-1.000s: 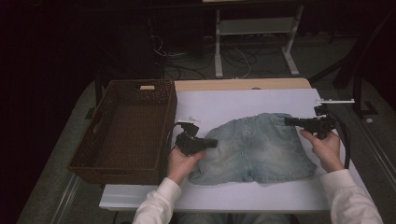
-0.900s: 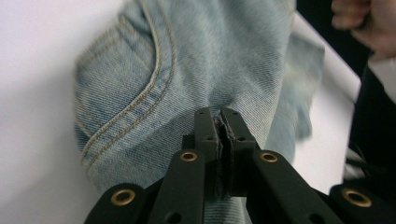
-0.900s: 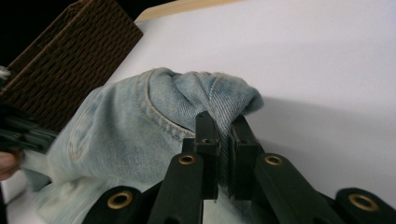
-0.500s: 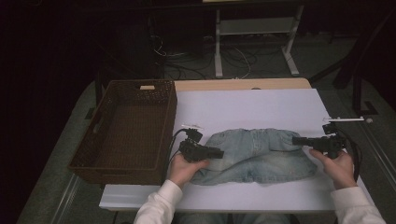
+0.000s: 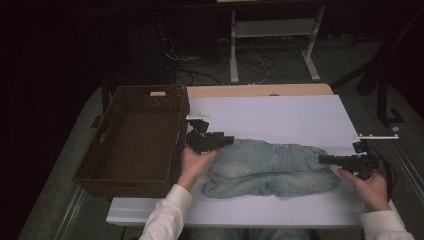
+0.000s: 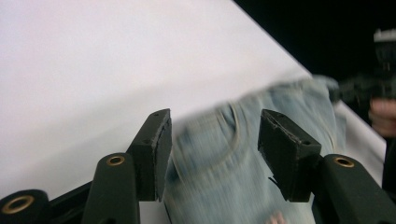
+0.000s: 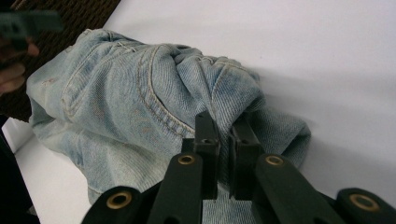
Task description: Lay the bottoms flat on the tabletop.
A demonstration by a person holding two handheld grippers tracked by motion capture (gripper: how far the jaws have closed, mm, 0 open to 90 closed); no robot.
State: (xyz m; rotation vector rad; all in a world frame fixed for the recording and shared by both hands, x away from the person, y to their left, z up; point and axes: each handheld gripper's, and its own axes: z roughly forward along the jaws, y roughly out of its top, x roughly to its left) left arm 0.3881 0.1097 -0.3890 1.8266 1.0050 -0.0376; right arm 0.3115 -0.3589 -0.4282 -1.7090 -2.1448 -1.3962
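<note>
basket [image 5: 131,137] walls block left side; bare table [image 5: 280,115] beyond shorts [image 5: 270,167] seems open.

A white table [image 5: 280,112] carries the lot. A dark wicker basket [image 5: 135,137] sits at its left edge, partly overhanging, w/ folded light-blue denim shorts [image 5: 270,167] lying flat just right of it, toward the near edge.
</note>
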